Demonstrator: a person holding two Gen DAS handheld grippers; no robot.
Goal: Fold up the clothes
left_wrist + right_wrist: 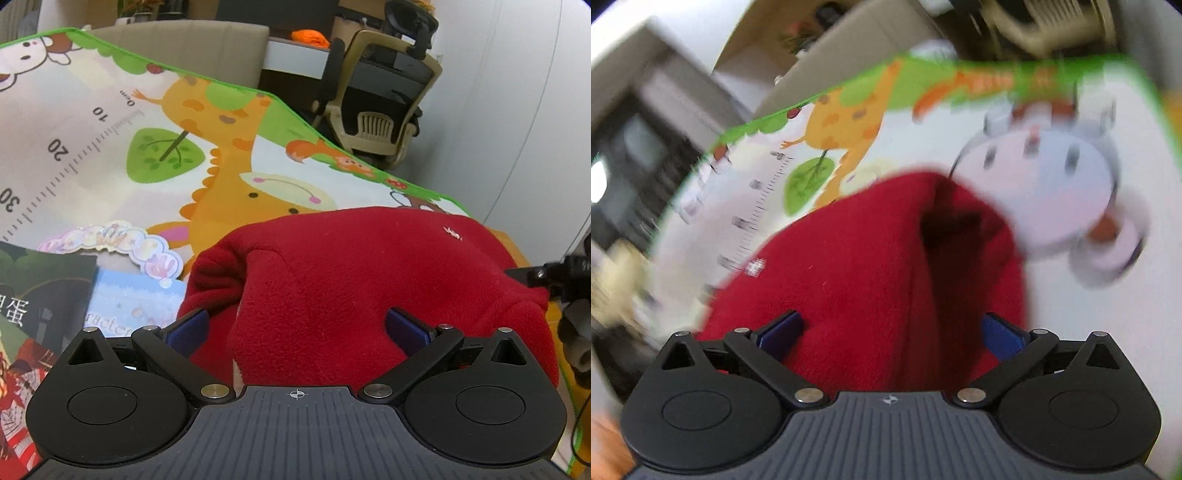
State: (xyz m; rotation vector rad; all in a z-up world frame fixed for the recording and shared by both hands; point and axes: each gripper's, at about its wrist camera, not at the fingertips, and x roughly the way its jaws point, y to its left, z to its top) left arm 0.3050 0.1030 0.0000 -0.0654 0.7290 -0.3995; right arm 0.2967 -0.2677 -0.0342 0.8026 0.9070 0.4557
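A red fleece garment (354, 280) lies bunched on the cartoon play mat (110, 155). My left gripper (297, 321) is pushed into its near edge. Its jaws stand wide, the fleece fills the gap, and the blue pads (190, 330) show only at their bases. In the right wrist view the same red garment (857, 280) sits sharp between the wide jaws of my right gripper (890, 328), with a dark fold (945, 225) at its far end. The mat (1071, 192) behind it is blurred. Both sets of fingertips are hidden by fleece. Part of the right gripper (561, 288) shows at the left view's right edge.
Books and sticker sheets (55, 295) lie on the mat to the left of the garment. An office chair (384, 96) and a desk stand beyond the mat's green far edge (221, 83). A white wall rises on the right.
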